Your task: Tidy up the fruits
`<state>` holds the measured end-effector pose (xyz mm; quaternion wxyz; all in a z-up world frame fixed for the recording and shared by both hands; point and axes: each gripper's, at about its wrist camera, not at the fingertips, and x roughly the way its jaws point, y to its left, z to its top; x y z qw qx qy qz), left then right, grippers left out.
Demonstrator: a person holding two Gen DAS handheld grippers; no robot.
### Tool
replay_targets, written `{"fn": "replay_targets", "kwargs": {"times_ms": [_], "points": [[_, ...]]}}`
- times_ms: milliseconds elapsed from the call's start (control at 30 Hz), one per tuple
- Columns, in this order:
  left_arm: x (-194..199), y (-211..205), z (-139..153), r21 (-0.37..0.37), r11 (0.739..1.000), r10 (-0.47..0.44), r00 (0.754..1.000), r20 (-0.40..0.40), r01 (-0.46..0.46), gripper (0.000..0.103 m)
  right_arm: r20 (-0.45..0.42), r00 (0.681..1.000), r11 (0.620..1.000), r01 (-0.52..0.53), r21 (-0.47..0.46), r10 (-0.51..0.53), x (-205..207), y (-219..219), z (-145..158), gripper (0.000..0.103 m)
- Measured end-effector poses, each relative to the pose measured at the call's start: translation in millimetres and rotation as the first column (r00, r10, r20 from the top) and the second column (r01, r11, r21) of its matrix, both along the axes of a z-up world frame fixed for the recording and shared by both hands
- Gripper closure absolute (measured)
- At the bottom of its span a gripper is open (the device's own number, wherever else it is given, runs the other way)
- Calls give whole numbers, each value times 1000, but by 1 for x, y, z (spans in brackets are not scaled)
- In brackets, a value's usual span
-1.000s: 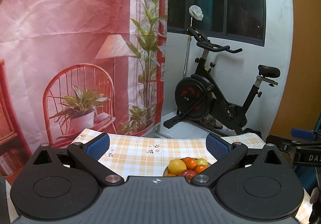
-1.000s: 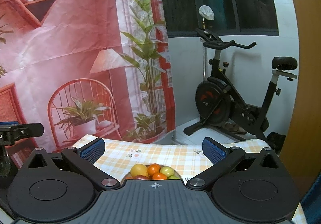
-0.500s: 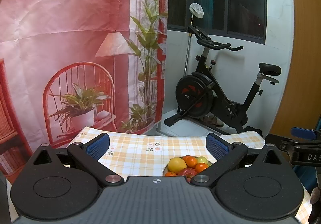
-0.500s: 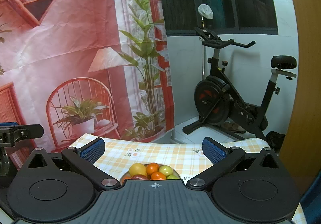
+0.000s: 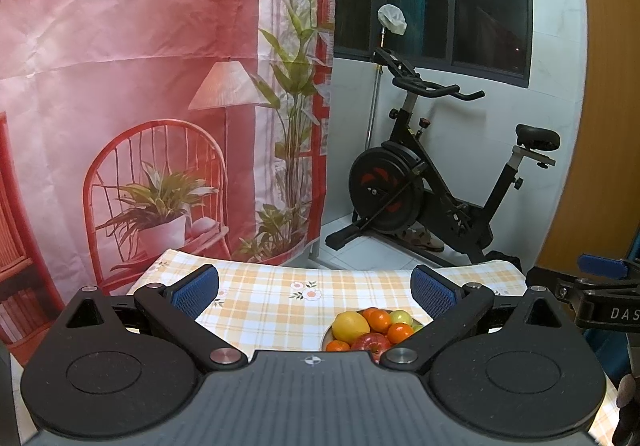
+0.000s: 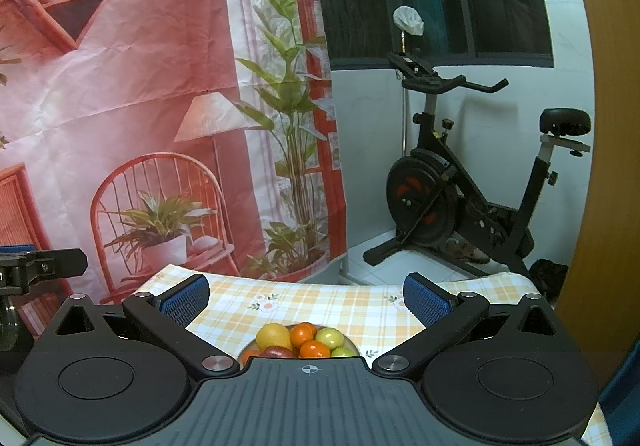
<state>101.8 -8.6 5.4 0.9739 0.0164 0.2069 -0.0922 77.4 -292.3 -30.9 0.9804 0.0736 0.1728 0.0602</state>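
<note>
Left wrist view alone shows the right tool (image 5: 600, 286) at its right edge. Both tools gape wide, holding nothing. The bowl (image 5: 329, 336) of fruit (image 5: 370, 328) sits low by the left tool's (image 5: 314, 288) right finger; under the right tool (image 6: 306, 296) it lies centred on the counter (image 6: 332, 304). An exercise bike (image 6: 460, 198) stands beyond.

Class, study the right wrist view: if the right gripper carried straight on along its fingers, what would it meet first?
Probably nothing at once: the open right gripper points above the checked tablecloth, and the fruit bowl sits lower. Beyond lies the printed backdrop, though depth is unclear.
</note>
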Motion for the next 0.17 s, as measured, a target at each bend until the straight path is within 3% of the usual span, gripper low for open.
{"fn": "replay_targets", "kwargs": {"times_ms": [167], "points": [[2, 0, -2, -6, 1000, 5, 1000, -9, -6, 0, -9, 1000, 1000, 2, 1, -2, 0, -5, -7, 0]]}}
